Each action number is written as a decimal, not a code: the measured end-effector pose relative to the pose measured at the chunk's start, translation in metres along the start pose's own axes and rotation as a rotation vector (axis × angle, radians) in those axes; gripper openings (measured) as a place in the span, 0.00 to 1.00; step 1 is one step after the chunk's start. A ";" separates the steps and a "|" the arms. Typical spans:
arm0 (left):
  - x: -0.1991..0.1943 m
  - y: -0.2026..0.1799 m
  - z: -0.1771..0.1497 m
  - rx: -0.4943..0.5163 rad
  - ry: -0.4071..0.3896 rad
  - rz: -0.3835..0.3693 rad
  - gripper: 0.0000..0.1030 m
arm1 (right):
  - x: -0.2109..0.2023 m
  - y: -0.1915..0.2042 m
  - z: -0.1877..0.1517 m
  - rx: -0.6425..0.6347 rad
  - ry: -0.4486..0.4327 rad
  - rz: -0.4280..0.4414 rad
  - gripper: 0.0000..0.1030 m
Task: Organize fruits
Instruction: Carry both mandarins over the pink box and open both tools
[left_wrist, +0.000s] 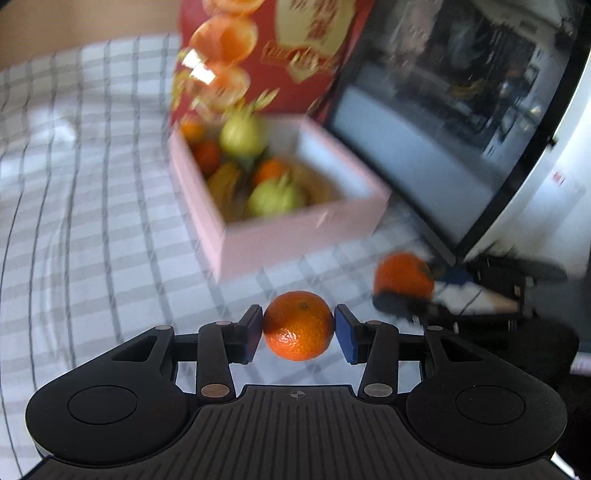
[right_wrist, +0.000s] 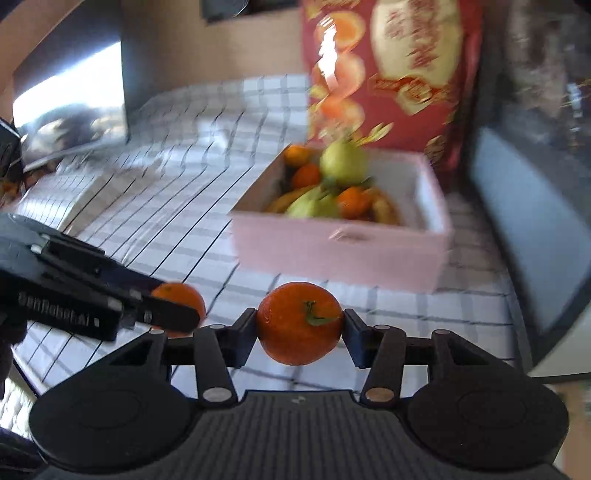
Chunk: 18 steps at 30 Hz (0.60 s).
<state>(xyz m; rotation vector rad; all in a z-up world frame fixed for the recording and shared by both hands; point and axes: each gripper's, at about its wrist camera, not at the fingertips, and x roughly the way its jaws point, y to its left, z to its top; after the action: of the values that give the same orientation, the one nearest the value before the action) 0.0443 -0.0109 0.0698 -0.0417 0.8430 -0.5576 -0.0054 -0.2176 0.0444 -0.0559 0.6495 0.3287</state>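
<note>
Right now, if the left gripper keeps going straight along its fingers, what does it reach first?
Most likely the pink box: its near wall sits directly ahead of the left gripper, which holds a mandarin. Only checked tablecloth lies between; blur leaves depth uncertain.

White raised lettering on the left gripper (right_wrist: 110, 306) body reads roughly "GenRobot.AI"; blurred. At twelve o'clock, gold characters on the red box (right_wrist: 406, 74) are unreadable.

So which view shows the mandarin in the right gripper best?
The right wrist view: the mandarin sits sharp and centred between the right gripper pads, its green stem facing the camera. The left wrist view shows that fruit only small and blurred at the right, partly behind a dark finger.
</note>
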 end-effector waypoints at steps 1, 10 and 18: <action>0.002 -0.002 0.011 0.010 -0.012 -0.011 0.47 | -0.006 -0.005 0.001 0.011 -0.015 -0.021 0.48; 0.073 -0.020 0.154 0.083 -0.119 -0.016 0.47 | -0.025 -0.030 -0.014 0.105 -0.019 -0.107 0.48; 0.079 -0.001 0.175 -0.047 -0.182 -0.058 0.45 | -0.034 -0.048 -0.031 0.165 -0.002 -0.182 0.48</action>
<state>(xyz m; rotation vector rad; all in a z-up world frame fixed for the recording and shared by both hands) 0.2107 -0.0817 0.1331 -0.1578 0.6793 -0.5791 -0.0336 -0.2777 0.0381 0.0427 0.6627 0.0995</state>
